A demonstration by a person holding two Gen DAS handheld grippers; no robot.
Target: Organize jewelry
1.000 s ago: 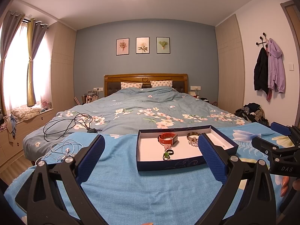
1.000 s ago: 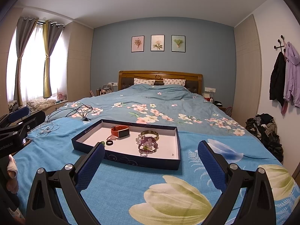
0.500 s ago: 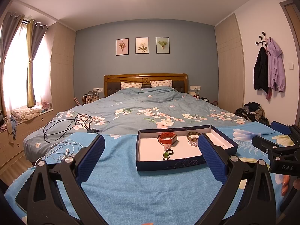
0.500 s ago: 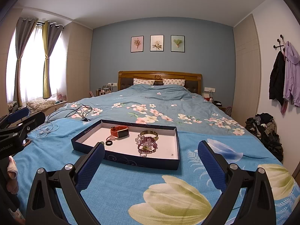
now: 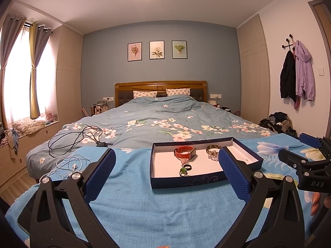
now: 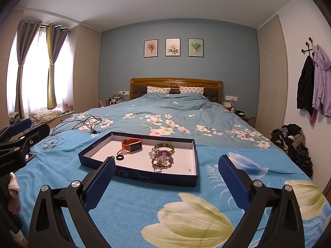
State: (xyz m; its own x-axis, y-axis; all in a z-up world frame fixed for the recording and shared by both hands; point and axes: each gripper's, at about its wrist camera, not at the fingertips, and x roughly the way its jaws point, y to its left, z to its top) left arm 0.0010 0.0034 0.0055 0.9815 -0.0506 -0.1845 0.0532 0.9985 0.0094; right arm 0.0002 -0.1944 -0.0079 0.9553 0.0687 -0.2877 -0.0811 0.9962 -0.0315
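Right wrist view: both claws spread wide, gripping nothing
Right gripper and left gripper short of tray; orange watch at 11 o'clock

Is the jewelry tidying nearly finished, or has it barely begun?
Hard to tell; nothing is in hand. The orange watch, gold bangle, beaded bracelets and black ring already lie loosely together in the navy tray. Both tools, left and right, hover open and empty. Any sorting remains.

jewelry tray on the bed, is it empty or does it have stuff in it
Not empty. The open navy tray holds an orange smartwatch, a gold bangle, a purple beaded bracelet and a black ring.
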